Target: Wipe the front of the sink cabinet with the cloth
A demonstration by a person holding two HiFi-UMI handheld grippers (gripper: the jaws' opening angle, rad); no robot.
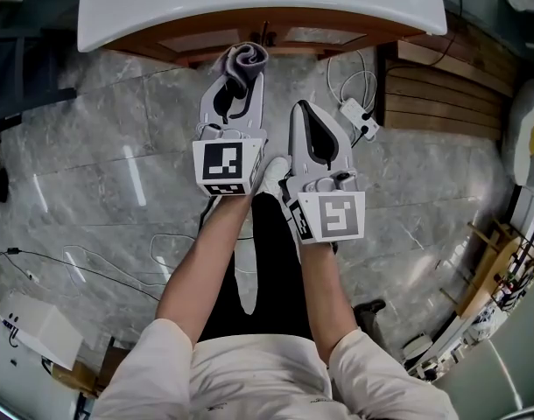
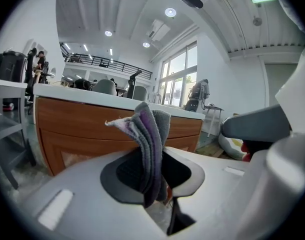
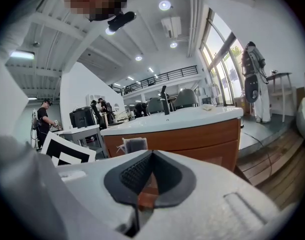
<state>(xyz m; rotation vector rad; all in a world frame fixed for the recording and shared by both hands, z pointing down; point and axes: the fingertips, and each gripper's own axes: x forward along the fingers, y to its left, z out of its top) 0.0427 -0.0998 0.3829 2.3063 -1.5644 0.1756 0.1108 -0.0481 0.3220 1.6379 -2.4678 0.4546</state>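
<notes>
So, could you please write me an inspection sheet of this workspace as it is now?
Surface: grey marble floor, with the white sink top above it.
Job's things: sink cabinet with a wood front; cloth, grey and purple, bunched; cannot tell whether it touches the front.
Clutter: white box at the lower left of the head view.
Grippers: left gripper, jaws closed on the cloth; right gripper, jaws together, nothing between them.
Cables: white cable and power strip on the floor beside the cabinet; thin black cable at the left.
Surroundings: wooden decking at the right; a person far behind.
</notes>
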